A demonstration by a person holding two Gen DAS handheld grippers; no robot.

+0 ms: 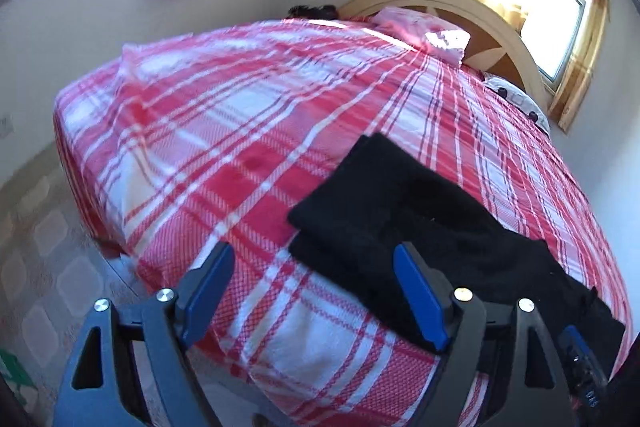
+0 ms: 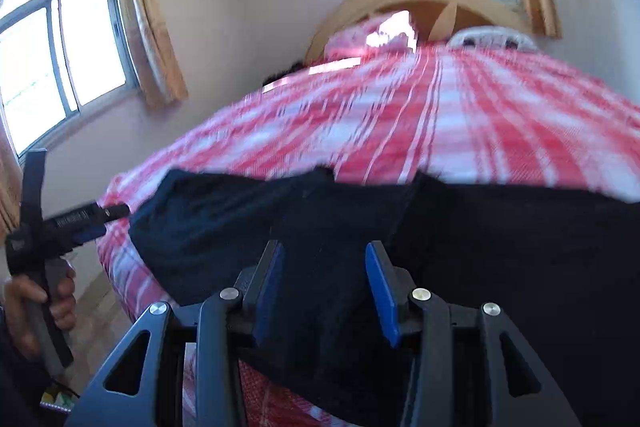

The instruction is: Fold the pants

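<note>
Black pants (image 1: 404,211) lie folded on the red-and-white plaid bed sheet (image 1: 208,131), toward the bed's near right side. My left gripper (image 1: 314,259) stands open just in front of their near left corner, and its pads touch nothing. From the right wrist view the pants (image 2: 500,247) fill the lower half of the picture. My right gripper (image 2: 325,253) hovers over them, its jaws apart and its blue pads (image 2: 380,287) not pressing any cloth. At the left edge of that view a hand (image 2: 36,303) holds the left gripper (image 2: 108,213) beside the pants' left end.
A pink pillow (image 1: 420,31) and a white spotted pillow (image 1: 516,99) lie against the curved wooden headboard (image 1: 460,3). Curtained windows (image 2: 60,67) stand behind and left of the bed. Tiled floor (image 1: 44,251) runs along the bed's left edge. Some dark item (image 1: 312,11) sits at the far edge.
</note>
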